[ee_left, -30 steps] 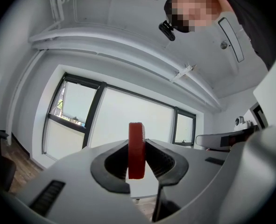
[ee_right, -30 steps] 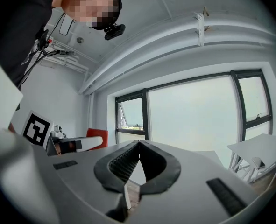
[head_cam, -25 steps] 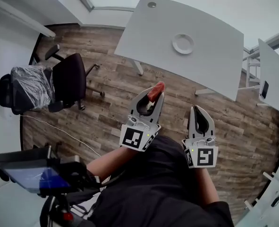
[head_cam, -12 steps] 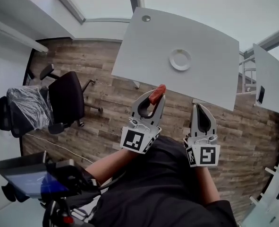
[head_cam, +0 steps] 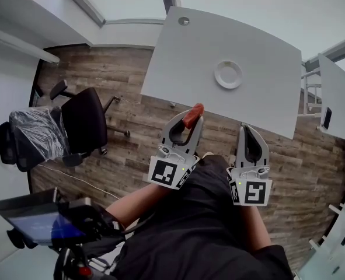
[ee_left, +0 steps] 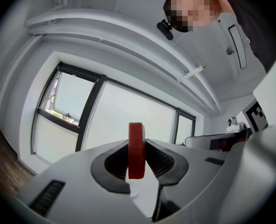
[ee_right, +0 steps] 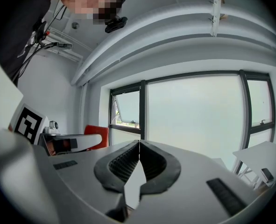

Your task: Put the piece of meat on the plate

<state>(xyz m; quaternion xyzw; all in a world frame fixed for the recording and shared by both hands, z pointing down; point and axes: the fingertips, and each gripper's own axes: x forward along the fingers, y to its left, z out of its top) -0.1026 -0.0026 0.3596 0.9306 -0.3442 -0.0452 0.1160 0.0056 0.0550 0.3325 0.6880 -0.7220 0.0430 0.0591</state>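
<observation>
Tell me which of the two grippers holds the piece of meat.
The left gripper: its jaws clamp the red piece of meat, while the right gripper has its jaws shut together with nothing between them.

1. The piece of meat (ee_left: 137,149) is red.
2. The plate (head_cam: 228,74) is white, and the table (head_cam: 271,45) is pale grey.
3. The left gripper (head_cam: 191,120) and right gripper (head_cam: 246,130) have light grey shells with black ribbed pads.
4. The marker cubes (head_cam: 167,172) carry black squares on white.
5. The floor (head_cam: 131,133) is brown wood-grain planks.
6. The office chair (head_cam: 86,115) is black.
7. The person's top (head_cam: 201,238) is black.
</observation>
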